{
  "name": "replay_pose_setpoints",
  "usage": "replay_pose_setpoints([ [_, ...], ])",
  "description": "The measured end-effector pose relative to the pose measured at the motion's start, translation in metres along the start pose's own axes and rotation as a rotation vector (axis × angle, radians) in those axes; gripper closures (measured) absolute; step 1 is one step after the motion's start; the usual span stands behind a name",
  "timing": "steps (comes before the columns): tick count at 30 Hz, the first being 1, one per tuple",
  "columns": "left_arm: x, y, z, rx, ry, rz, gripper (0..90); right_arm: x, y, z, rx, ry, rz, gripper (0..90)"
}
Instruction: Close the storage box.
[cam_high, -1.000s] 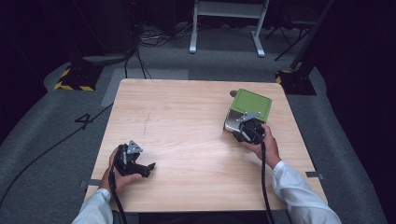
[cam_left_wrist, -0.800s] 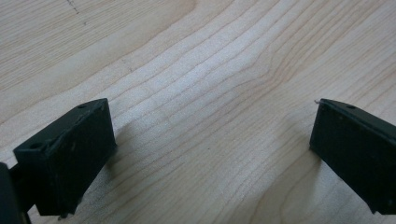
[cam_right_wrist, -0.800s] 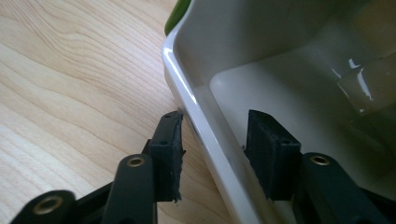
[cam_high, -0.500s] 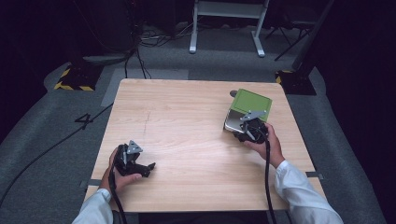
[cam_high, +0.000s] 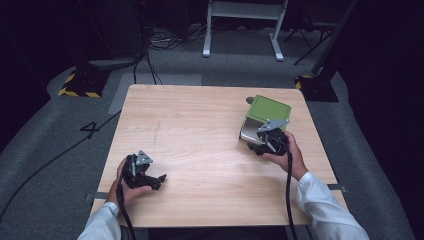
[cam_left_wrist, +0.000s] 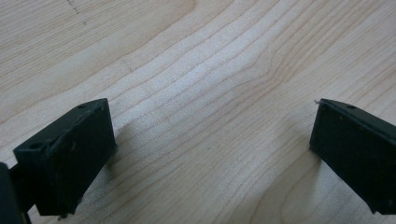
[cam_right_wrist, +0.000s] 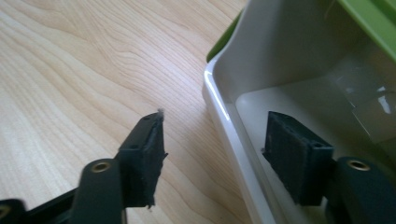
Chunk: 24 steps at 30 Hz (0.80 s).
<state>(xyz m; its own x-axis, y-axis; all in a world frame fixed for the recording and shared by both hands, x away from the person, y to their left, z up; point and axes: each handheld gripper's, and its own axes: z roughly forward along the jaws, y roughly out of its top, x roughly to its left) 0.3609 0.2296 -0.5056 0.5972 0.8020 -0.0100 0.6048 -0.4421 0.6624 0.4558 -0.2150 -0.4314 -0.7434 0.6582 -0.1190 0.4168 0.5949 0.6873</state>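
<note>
A white container (cam_high: 248, 131) with a green lid (cam_high: 270, 110) tilted up behind it sits at the table's right side. My right gripper (cam_high: 256, 144) is open at its near corner. In the right gripper view the jaws straddle the white container's wall (cam_right_wrist: 280, 56): one jaw is outside over the wood, the other inside the tub, and the green lid (cam_right_wrist: 369, 18) stands at the top right. The right gripper (cam_right_wrist: 215, 149) is not closed on the rim. My left gripper (cam_high: 159, 179) rests open near the front left of the table, with bare wood between its jaws (cam_left_wrist: 210, 140).
The wooden table (cam_high: 200, 130) stands on a grey floor. Beyond its far edge are a white metal stand (cam_high: 242, 25), cables and a yellow-black striped block (cam_high: 80, 90). A dark base (cam_high: 315, 82) stands off the table's far right corner.
The right hand and its gripper have edged slightly right along the container's near corner. The left gripper has not moved.
</note>
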Motion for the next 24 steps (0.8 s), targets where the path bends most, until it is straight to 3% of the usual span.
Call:
replay_pose_setpoints([
  [4, 0.000, 0.000, 0.000, 0.000, 0.000, 0.001, 0.2, 0.005, 0.001, -0.005, -0.003, -0.009, -0.039, 24.0],
  [8, 0.000, 0.000, 0.000, 0.000, 0.000, -0.001, 0.2, 0.010, -0.002, -0.013, -0.023, 0.009, -0.074, 18.8],
  [11, 0.000, 0.000, 0.000, 0.000, 0.000, -0.001, 0.2, 0.014, -0.003, -0.018, -0.023, -0.021, -0.108, 17.9],
  [14, 0.000, 0.000, 0.000, 0.000, 0.000, -0.001, 0.2, 0.015, -0.007, -0.025, -0.039, 0.010, -0.110, 17.9],
  [24, 0.000, 0.000, 0.000, 0.000, 0.001, 0.000, 0.2, 0.017, -0.021, -0.041, -0.054, 0.008, -0.128, 17.2],
])
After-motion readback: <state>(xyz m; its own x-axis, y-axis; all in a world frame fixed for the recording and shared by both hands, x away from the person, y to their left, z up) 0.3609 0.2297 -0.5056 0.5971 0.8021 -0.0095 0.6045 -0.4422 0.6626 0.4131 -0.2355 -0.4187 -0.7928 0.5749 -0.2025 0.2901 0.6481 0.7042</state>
